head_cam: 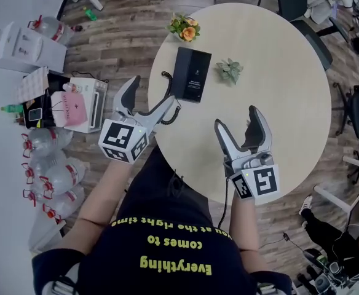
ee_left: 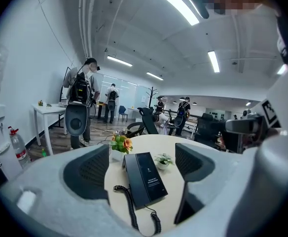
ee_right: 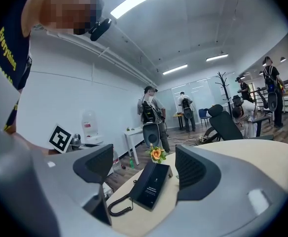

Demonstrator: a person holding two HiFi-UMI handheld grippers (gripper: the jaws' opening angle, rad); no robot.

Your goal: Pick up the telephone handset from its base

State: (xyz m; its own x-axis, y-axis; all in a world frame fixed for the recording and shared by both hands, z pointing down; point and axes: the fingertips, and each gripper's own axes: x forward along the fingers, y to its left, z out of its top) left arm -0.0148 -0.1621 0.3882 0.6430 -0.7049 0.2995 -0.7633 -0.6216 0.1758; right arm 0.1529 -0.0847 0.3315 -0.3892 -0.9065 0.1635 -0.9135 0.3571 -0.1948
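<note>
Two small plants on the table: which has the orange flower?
The plant at the far edge of the round beige table, beyond the black telephone. The other plant, right of the telephone, is all pale green leaves.

Black phone (head_cam: 190, 74), black coiled cord (head_cam: 170, 112), pale beige table (head_cam: 290, 103). Orange flowers (head_cam: 185, 28) with green leaves; a grey-green plant (head_cam: 229, 70). The left gripper (head_cam: 155, 88) and right gripper (head_cam: 236, 117) are pale grey with black pads (ee_left: 90, 173) and black-and-white square markers. Brown wood-grain floor (head_cam: 118, 35).

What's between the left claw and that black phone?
Only the black coiled cord on the round beige table, between the black telephone and the left gripper; the left gripper view shows it.
</note>
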